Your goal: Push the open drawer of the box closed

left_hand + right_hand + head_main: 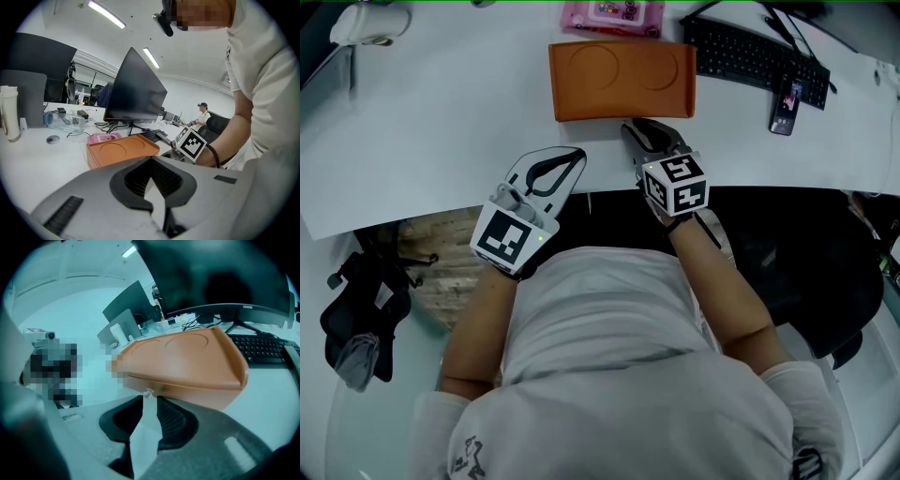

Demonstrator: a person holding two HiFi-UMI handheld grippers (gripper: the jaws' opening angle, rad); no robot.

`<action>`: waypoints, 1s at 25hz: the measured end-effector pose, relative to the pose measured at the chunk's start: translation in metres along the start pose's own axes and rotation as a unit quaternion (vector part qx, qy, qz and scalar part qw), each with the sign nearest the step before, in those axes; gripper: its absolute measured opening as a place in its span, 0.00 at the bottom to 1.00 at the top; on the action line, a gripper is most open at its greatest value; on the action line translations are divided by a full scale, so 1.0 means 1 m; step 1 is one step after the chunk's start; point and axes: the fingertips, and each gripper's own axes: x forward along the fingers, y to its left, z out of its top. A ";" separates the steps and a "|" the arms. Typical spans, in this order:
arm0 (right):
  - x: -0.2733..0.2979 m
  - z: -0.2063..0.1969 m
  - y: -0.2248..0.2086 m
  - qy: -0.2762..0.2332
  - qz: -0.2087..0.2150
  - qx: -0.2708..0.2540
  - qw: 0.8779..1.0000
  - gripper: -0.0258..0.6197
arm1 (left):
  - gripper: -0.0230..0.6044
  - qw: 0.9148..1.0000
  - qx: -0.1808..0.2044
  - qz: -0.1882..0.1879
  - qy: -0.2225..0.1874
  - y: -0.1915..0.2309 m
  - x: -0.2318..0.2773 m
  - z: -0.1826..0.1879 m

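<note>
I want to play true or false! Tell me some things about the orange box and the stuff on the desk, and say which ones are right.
1. The box is orange. True.
2. The keyboard lies left of the box. False: in the head view it lies to the right.
3. The right gripper points at the box's front. True.
4. The left gripper holds the box. False: it is apart from it, jaws together on nothing.
5. A pink thing lies behind the box. True.

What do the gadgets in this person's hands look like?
The left hand-held gripper is pale grey with black ribbed pads; the right hand-held gripper looks darker. Each carries a white cube with black square markers. Short pale sleeves, and a dark strap round the right wrist.
</note>
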 end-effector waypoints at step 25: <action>-0.163 0.052 0.102 -0.160 -0.092 -0.078 0.980 0.13 | 0.03 0.986 0.139 0.017 -0.086 -0.058 -0.156 0.059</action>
